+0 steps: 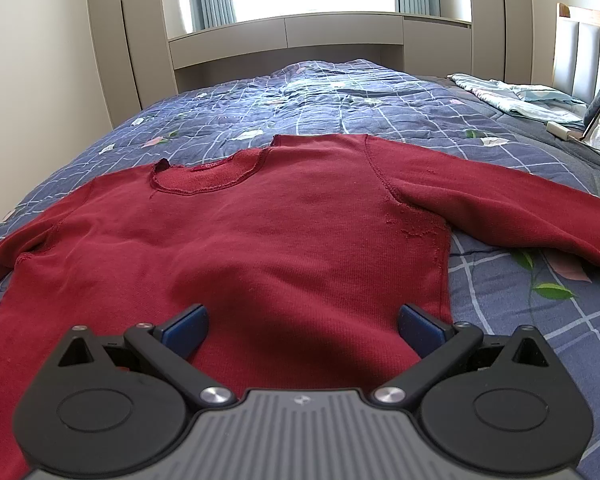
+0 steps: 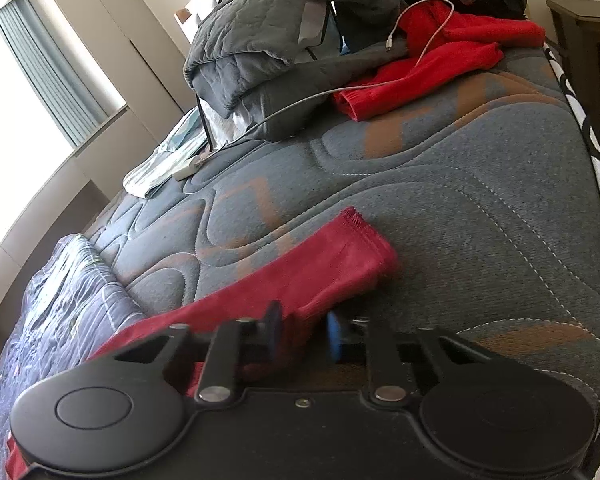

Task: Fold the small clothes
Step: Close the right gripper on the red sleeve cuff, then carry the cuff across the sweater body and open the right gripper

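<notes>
On the quilted bed (image 1: 340,96), left jaws gape over the sweater (image 1: 260,232); right jaws clamp its sleeve (image 2: 340,256).

Bare mattress (image 2: 480,208) free beside the sleeve (image 2: 332,268), grey quilt pile (image 2: 260,48) and cable (image 2: 300,104) blocking beyond

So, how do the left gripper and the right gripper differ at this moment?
The left gripper has its jaws spread wide; the right gripper has them nearly closed. The left gripper holds nothing and hovers over the hem of the dark red sweater; the right gripper pinches that sweater's sleeve near the cuff. The left gripper sits level over the blue quilt; the right gripper's view is tilted, over the bare grey mattress. Both have blue finger pads.
</notes>
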